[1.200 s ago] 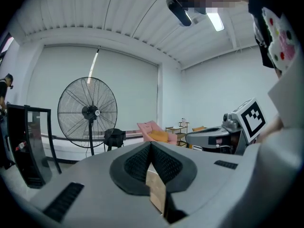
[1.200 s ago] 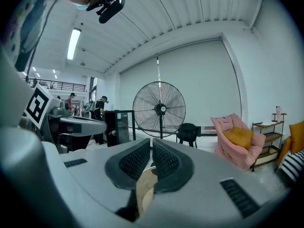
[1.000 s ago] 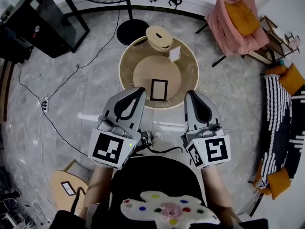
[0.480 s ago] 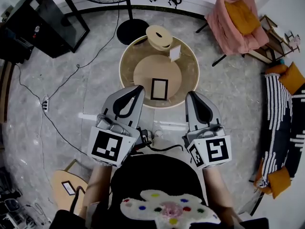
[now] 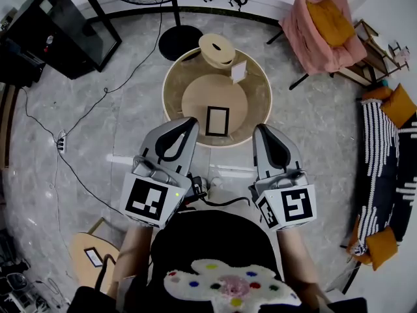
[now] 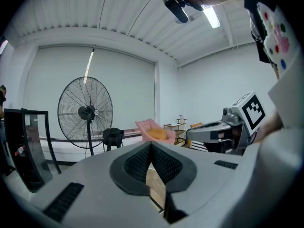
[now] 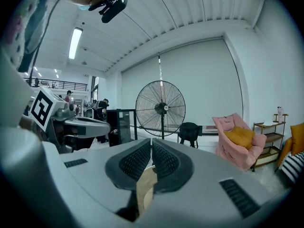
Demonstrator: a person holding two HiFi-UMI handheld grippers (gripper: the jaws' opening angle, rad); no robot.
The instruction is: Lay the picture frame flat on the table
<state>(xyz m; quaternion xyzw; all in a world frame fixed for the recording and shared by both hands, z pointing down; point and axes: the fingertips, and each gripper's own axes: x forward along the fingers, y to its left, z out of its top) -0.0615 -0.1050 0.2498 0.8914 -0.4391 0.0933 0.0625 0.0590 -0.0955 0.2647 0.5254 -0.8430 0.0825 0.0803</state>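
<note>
Picture frame (image 5: 217,122) lies flat at the round bench's (image 5: 260,103) centre, left claw (image 5: 188,122) at its eight o'clock edge, right claw (image 5: 260,129) at four o'clock, both pressed together, pinching nothing.

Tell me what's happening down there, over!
Left gripper shut, empty. Right gripper shut, empty. Picture frame on round table, untouched. Nothing in the way.
</note>
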